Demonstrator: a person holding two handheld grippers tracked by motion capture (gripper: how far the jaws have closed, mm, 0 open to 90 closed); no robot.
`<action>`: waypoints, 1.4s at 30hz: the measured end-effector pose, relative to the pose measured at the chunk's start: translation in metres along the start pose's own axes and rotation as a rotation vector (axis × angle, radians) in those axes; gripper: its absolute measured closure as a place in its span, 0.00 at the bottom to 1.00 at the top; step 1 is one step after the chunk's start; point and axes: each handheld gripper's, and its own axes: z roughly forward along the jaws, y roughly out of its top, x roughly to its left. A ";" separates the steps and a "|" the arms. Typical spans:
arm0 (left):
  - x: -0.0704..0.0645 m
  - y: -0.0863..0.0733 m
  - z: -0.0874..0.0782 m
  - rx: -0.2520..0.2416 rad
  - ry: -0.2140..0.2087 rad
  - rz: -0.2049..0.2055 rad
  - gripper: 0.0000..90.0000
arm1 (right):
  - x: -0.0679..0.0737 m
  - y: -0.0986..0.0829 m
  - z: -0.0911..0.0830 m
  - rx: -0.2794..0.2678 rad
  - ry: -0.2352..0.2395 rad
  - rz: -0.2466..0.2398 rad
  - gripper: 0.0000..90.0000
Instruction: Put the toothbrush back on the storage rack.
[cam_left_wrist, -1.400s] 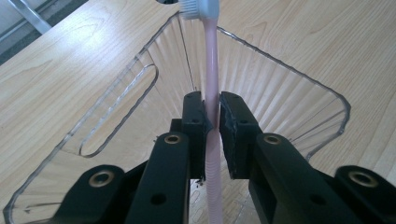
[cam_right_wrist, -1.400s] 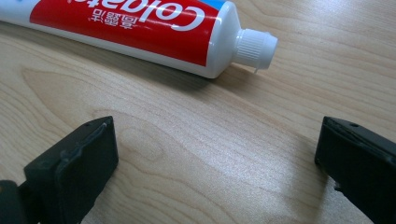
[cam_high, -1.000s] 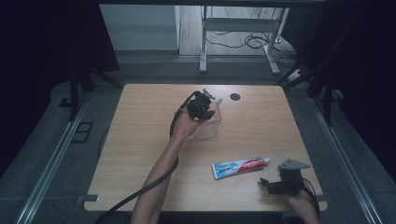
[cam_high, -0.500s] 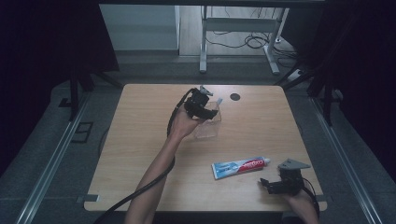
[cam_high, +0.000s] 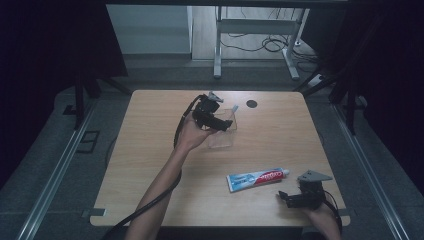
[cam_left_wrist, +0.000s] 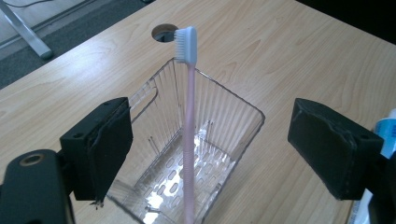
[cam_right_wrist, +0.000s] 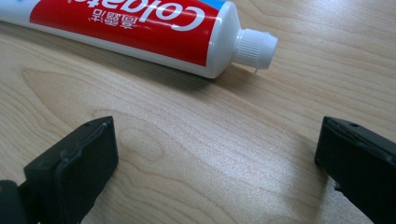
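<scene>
While left claw (cam_left_wrist: 205, 140) stays wide open, toothbrush (cam_left_wrist: 189, 121) now stands in bin (cam_left_wrist: 233, 140), right claw (cam_right_wrist: 215, 163) open, unmoved.

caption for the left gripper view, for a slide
Open left claw above a clear plastic bin holding an upright pink toothbrush.

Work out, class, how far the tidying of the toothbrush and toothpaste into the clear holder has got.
Done: the pink toothbrush stands in the clear holder, bristles up, with the left tongs open on either side of it, not gripping. In hand: nothing; the right tongs are open near the toothpaste, not touching it. Left, probably: the toothpaste lies flat on the table, outside the holder.
</scene>
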 end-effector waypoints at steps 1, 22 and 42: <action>0.000 0.000 0.000 0.000 0.000 0.000 0.15 | 0.000 0.000 0.000 0.000 0.000 0.000 0.00; 0.007 -0.033 -0.033 -0.024 0.014 -0.024 0.14 | 0.000 0.000 0.000 0.000 0.000 0.001 0.00; 0.006 -0.068 -0.049 -0.007 0.063 -0.004 0.14 | 0.000 0.000 0.000 0.001 0.000 0.000 0.00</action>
